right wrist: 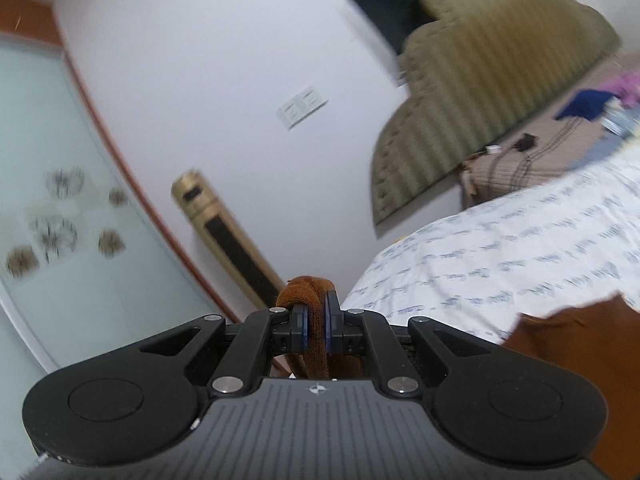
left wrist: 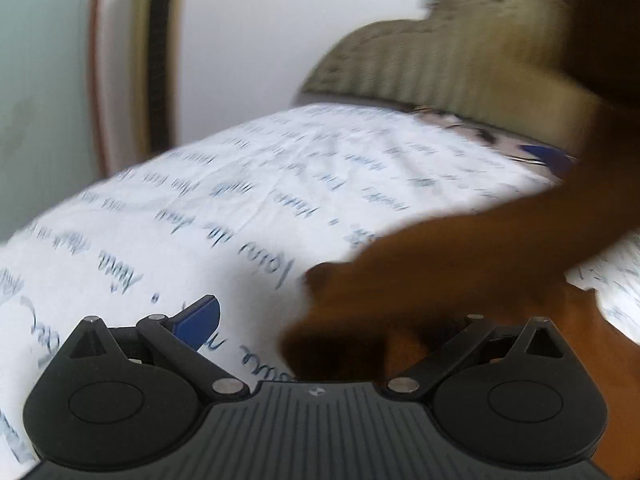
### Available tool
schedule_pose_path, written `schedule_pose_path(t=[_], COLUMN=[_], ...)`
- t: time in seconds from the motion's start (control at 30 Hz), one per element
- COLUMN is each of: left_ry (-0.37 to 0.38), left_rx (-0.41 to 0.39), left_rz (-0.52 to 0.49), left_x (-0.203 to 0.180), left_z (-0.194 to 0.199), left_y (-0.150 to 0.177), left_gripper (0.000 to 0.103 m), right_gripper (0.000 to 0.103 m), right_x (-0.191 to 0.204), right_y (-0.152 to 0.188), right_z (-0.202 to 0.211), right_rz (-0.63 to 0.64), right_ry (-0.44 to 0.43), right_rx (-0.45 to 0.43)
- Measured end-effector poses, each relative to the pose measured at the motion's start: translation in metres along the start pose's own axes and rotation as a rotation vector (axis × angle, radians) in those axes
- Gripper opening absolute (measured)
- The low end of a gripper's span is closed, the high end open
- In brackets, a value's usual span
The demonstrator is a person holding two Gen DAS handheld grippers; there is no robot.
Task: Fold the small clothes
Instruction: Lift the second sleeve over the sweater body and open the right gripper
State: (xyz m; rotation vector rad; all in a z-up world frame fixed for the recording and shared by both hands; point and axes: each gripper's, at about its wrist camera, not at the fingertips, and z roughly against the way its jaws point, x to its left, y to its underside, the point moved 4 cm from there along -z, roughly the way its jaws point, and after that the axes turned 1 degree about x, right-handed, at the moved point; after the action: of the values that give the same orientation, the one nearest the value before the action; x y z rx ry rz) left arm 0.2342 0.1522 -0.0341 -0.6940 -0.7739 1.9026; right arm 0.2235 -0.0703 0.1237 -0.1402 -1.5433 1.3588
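Garment lifted off bed, one edge pinched, mid-fold

Right gripper [right wrist: 316,326]: fingers clenched on a rolled edge of the brown garment [right wrist: 308,320]; the roll pokes out just beyond the fingertips, and the rest hangs back and to the right of them, a brown flap low at the right of the right wrist view; judged held high to let the cloth drape flat before laying it down; long axis seemingly trails from the pinch down toward the bed, though blur hides most of its run. Left gripper [left wrist: 316,316]: one blue finger [left wrist: 198,320] stands wide to the left, the other hidden behind blurred brown cloth lying between and ahead of the fingers; looks released, no pinch visible. Printed bedsheet [left wrist: 240,200] lies beyond both; olive headboard [right wrist: 500,80] further off.
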Motion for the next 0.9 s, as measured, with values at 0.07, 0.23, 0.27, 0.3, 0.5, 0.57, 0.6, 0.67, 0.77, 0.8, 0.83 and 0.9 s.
schedule_pose_path(t=[0.07,0.23,0.27,0.3,0.5,0.57,0.6,0.67,0.77,0.8,0.83,0.9], left_ry=[-0.048,-0.103,-0.117,-0.124,-0.125,-0.12,-0.112,-0.097,-0.103,-0.107,-0.112,-0.127], left_rx=[0.023,-0.038,-0.051,-0.057,-0.076,-0.088,-0.087,-0.096,-0.139,-0.149,-0.153,-0.155], left_rz=[0.068,0.068,0.052,0.046,-0.001,-0.026,-0.037,-0.069,-0.125,-0.14,-0.151,-0.151], left_x=[0.008,0.021,0.02,0.021,0.017,0.018,0.018,0.018,0.018,0.018,0.018,0.021], left_z=[-0.008,0.003,0.005,0.008,0.026,0.035,0.039,0.048,0.062,0.065,0.066,0.067], left_y=[0.004,0.014,0.014,0.016,0.026,0.031,0.033,0.037,0.041,0.041,0.041,0.041], left_gripper=[0.103,0.103,0.103,0.103,0.103,0.103,0.103,0.103,0.103,0.103,0.103,0.103], right_gripper=[0.01,0.011,0.011,0.011,0.011,0.011,0.011,0.016,0.017,0.017,0.018,0.024], right_x=[-0.025,-0.109,-0.125,-0.14,-0.207,-0.219,-0.224,-0.229,-0.217,-0.21,-0.202,-0.184], right_y=[0.001,0.017,0.025,0.032,0.086,0.101,0.106,0.114,0.111,0.107,0.103,0.097], right_z=[0.026,0.063,0.068,0.073,0.096,0.103,0.106,0.112,0.106,0.098,0.09,0.069], right_rz=[-0.031,-0.164,-0.203,-0.243,-0.412,-0.439,-0.448,-0.457,-0.371,-0.324,-0.279,-0.153], right_ry=[0.035,0.172,0.19,0.209,0.323,0.36,0.373,0.383,0.338,0.317,0.301,0.273], right_rx=[-0.04,-0.067,-0.064,-0.064,-0.052,-0.032,-0.021,-0.002,0.05,0.082,0.1,0.167])
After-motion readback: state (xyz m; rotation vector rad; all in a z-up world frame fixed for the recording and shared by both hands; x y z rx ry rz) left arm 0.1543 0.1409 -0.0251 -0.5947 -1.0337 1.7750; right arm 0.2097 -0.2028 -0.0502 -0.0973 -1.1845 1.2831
